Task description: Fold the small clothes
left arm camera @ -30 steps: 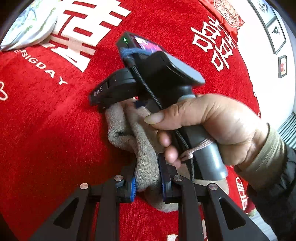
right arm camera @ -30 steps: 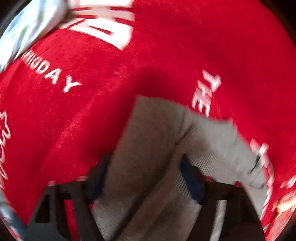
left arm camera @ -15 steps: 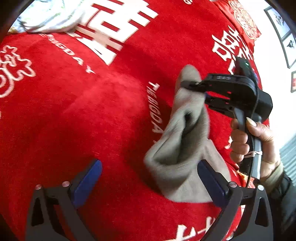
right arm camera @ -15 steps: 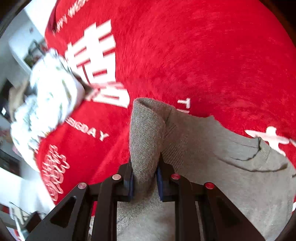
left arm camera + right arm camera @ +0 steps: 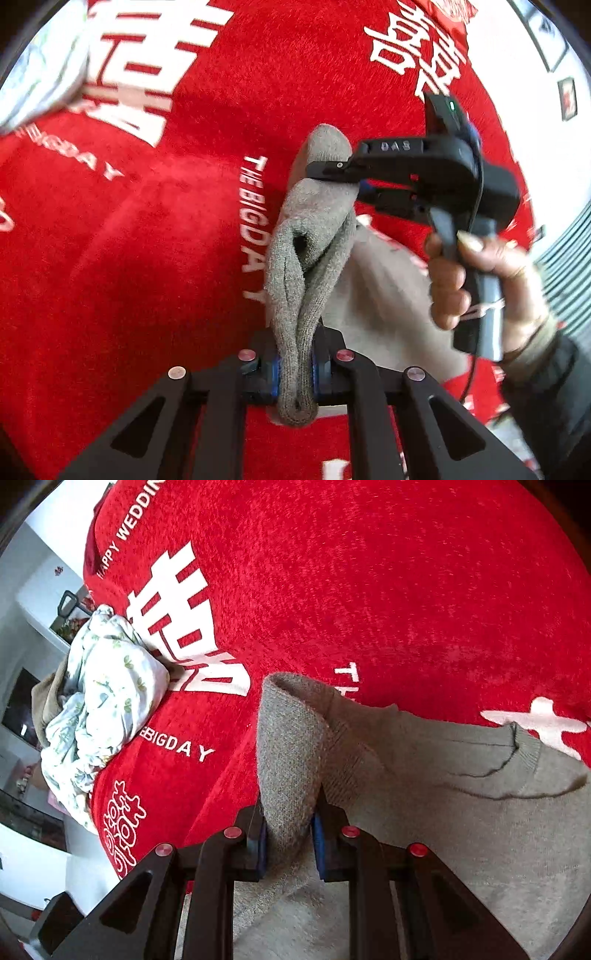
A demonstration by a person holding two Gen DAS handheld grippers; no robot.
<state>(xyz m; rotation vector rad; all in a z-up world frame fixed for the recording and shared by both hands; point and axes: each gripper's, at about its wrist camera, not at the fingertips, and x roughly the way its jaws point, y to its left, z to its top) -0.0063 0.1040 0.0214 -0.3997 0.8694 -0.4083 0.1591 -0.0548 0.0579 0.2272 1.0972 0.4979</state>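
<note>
A grey knit sweater [image 5: 314, 221] lies partly on a red bedspread [image 5: 147, 277] printed with white characters. My left gripper [image 5: 295, 369] is shut on a bunched, doubled fold of it at the near edge. My right gripper [image 5: 340, 181], held by a hand [image 5: 480, 280], pinches a raised end of the same sweater farther away. In the right wrist view the right gripper [image 5: 290, 834] is shut on an upright fold of the sweater [image 5: 461, 812], whose neckline [image 5: 517, 749] lies flat to the right. The stretch between the two grips hangs in a loose twist.
A crumpled white floral cloth [image 5: 107, 694] sits on the bedspread [image 5: 369, 590] at the left, and shows blurred in the left wrist view's top corner as the floral cloth [image 5: 40, 74]. Framed pictures [image 5: 567, 98] hang on the wall at the far right.
Half a second ago my left gripper stood wide open around the sweater; it is now shut on a fold. The right gripper closed on its fold earlier and has lifted it.
</note>
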